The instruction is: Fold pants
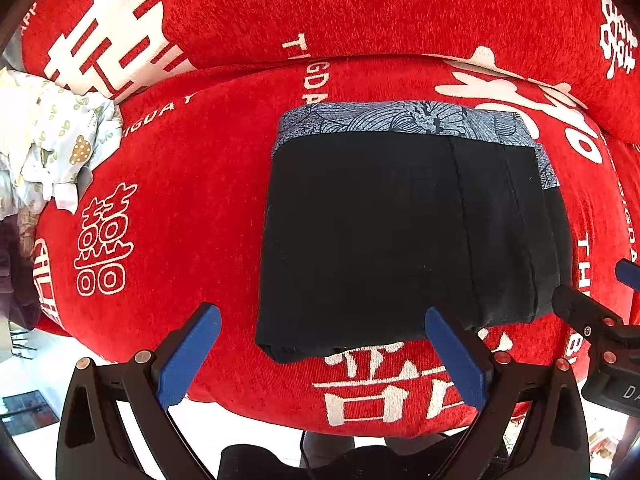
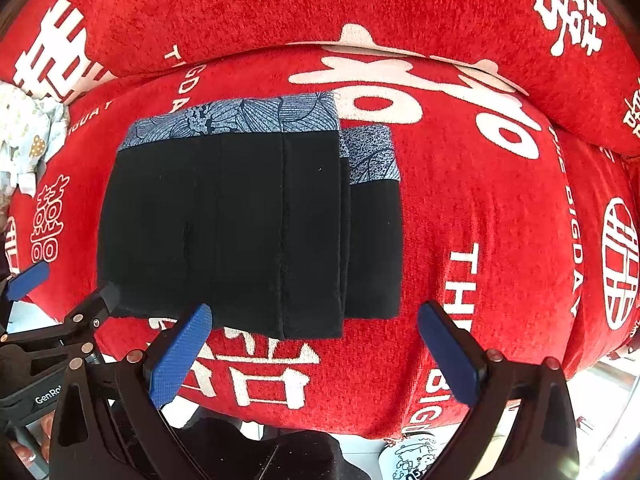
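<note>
Black pants with a blue-grey patterned waistband lie folded into a compact rectangle on a red cushion. In the right wrist view the pants sit left of centre, with a narrower layer sticking out on their right. My left gripper hovers open just in front of the pants' near edge, nothing between its blue fingers. My right gripper is open too, near the same edge, holding nothing. The other gripper's tip shows at the side of each view: the right gripper and the left gripper.
The red cushion carries white characters and lettering, with a second red cushion behind it. A pale patterned cloth is bunched at the far left. The cushion's front edge drops to a bright floor below.
</note>
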### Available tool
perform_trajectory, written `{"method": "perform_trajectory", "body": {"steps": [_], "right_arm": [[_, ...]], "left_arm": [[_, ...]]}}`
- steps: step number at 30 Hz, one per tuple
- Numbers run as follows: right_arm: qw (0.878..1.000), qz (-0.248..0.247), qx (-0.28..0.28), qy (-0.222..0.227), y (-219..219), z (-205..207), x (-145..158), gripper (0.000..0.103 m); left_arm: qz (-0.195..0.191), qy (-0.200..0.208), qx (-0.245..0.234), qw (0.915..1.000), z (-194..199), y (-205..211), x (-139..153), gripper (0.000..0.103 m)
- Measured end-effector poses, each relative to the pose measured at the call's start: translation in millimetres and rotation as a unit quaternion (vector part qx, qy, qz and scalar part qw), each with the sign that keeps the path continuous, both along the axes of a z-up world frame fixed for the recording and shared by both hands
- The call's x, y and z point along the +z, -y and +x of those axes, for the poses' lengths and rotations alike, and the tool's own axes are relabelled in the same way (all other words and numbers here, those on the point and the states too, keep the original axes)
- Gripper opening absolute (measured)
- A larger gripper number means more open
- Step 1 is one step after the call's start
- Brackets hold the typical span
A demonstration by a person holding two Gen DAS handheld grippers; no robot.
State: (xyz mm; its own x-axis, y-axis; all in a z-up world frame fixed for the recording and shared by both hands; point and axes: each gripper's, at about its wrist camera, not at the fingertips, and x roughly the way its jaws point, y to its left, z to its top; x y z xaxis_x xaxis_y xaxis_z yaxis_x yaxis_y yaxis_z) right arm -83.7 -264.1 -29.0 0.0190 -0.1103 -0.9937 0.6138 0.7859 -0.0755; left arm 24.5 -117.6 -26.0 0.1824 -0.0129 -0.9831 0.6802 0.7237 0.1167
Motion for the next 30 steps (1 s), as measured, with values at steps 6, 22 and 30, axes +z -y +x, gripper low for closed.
{"method": "perform_trajectory", "body": {"steps": [6,22,30], "right_arm": [[1.0,-0.001,0.003,-0.001,-1.4,1.5,0.3,0.103],[1.0,-0.002,0.005,-0.002,-5.8,2.1,0.1,0.103],[1.0,-0.003,0.006,-0.003,-7.3,1.2,-0.2,0.103]], "left_arm": [[-0.002,0.001,0.002,1.0,-0.1,0.0,-0.3,0.103],[-0.003,0.0,0.005,1.0,-0.9,-2.6,-1.8,0.103],[-0.012,0.0,0.005,0.9999,-1.3,-3.8,-1.7,0.103]]}}
